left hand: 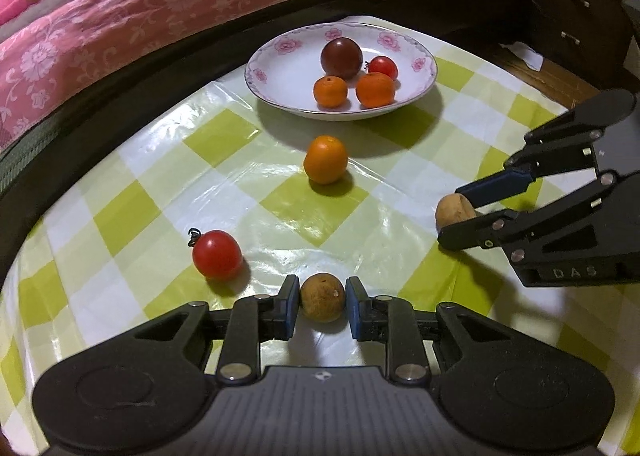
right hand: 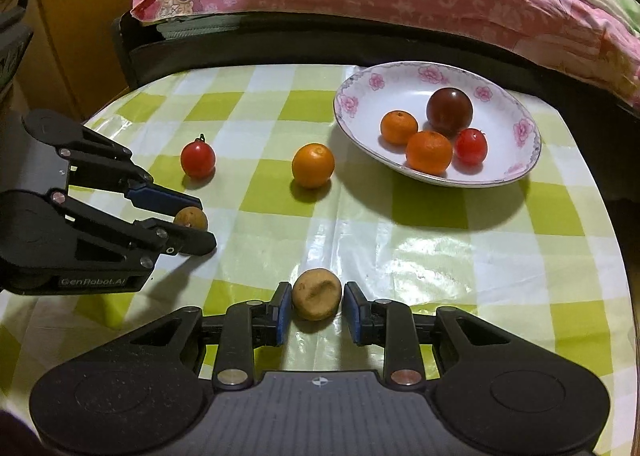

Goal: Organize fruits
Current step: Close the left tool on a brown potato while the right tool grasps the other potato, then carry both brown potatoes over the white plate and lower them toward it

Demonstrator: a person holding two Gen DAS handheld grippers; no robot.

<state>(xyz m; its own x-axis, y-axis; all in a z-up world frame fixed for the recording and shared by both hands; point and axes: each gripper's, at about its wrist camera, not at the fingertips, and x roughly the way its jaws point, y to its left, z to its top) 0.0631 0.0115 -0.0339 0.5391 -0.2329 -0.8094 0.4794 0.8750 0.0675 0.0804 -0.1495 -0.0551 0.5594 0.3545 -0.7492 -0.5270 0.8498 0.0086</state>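
Item: table under a glossy green-and-white checked plastic cloth (right hand: 360, 223), bearing fruit to be gathered. Receptacle: white shallow porcelain plate with pink flower rim (right hand: 520, 159), at the far side, holding one dark maroon round fruit (right hand: 449, 111), two small orange mandarins (right hand: 429, 151) and one red cherry tomato (right hand: 471, 146). Loose on the cloth: one orange mandarin (right hand: 313, 165) just short of the plate, one red cherry tomato with a dark stem (right hand: 197, 157) well to its left. Left gripper (left hand: 322, 298): blue-padded tongs narrowed around a round tan-brown longan-like fruit (left hand: 322, 297), the left pad touching, the right pad at most a sliver off; whether it is truly clamped cannot be told. Right gripper (right hand: 316, 300): tongs likewise narrow, bracketing a dented, lumpy tan fruit (right hand: 316, 300), with a thin gap visible on each side, so not yet gripped. Both fruits appear to rest on the cloth. Hazards, as judged: the small hard spheres may squirt forward from the pads on closing and roll over the slick cloth toward the table edge; the dented fruit offers uneven faces and may twist loose on lifting; the two grippers stand near each other and could collide on the way to the plate; a fruit dropped in may knock those already there.
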